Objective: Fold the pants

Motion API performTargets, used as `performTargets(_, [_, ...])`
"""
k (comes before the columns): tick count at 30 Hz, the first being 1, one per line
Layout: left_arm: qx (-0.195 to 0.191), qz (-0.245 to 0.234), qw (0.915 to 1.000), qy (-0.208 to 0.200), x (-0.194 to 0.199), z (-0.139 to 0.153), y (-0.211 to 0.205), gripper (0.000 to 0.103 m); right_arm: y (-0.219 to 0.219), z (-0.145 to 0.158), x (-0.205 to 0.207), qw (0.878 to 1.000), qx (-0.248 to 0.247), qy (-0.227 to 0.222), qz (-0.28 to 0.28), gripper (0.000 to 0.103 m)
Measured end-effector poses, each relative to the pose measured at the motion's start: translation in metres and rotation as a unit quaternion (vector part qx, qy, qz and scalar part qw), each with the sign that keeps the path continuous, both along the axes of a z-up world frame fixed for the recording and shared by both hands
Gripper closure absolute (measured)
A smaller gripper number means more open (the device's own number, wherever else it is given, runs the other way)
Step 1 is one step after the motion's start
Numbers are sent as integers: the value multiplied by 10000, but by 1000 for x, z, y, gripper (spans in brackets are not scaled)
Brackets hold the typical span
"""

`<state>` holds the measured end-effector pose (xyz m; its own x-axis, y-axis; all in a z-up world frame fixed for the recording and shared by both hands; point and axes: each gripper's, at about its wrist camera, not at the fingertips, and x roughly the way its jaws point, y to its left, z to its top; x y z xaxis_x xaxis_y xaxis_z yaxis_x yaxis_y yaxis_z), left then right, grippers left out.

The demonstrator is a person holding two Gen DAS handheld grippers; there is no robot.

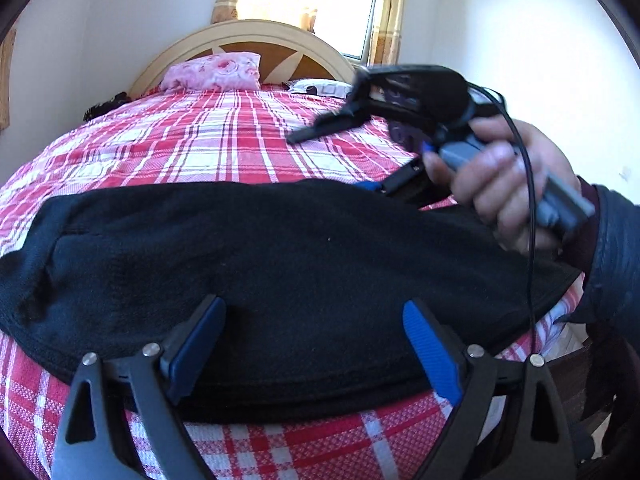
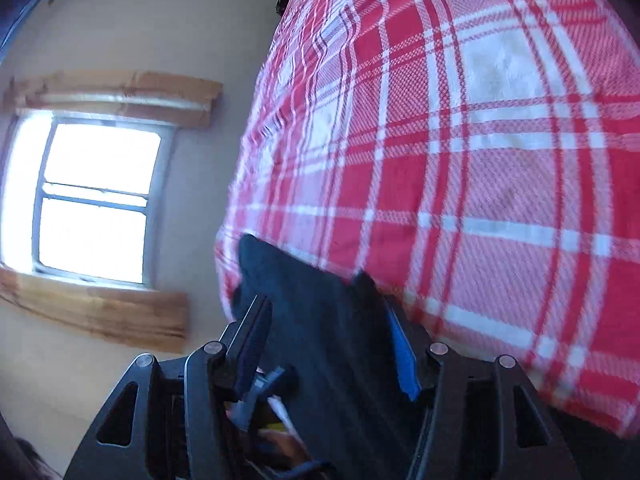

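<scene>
Black pants (image 1: pixel 256 264) lie folded across the near edge of a bed under a red-and-white plaid bedspread (image 1: pixel 208 140), the left gripper (image 1: pixel 316 344) spread wide and released above them, the right gripper (image 2: pixel 328 344), hand-held (image 1: pixel 504 184), clenched on a dark fold of them.

Black pants (image 1: pixel 260 264) folded into a long flat band, lying crosswise on the plaid bed (image 1: pixel 208 144) near its front edge.
</scene>
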<state>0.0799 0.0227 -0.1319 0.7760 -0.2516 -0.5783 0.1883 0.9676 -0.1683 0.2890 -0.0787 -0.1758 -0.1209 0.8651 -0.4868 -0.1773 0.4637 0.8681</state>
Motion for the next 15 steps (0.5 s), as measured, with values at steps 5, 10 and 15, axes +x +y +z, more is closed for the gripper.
performTargets(5, [-48, 7, 10000, -26, -1, 0, 1, 9, 13, -3, -2, 9977, 636, 241, 62, 45])
performTargets(10, [-13, 7, 10000, -37, -2, -1, 0, 9, -3, 2, -5, 9908, 1302, 228, -272, 46])
performTargets(15, [-47, 11, 10000, -37, -3, -1, 0, 9, -12, 5, -4, 9984, 422, -54, -365, 75])
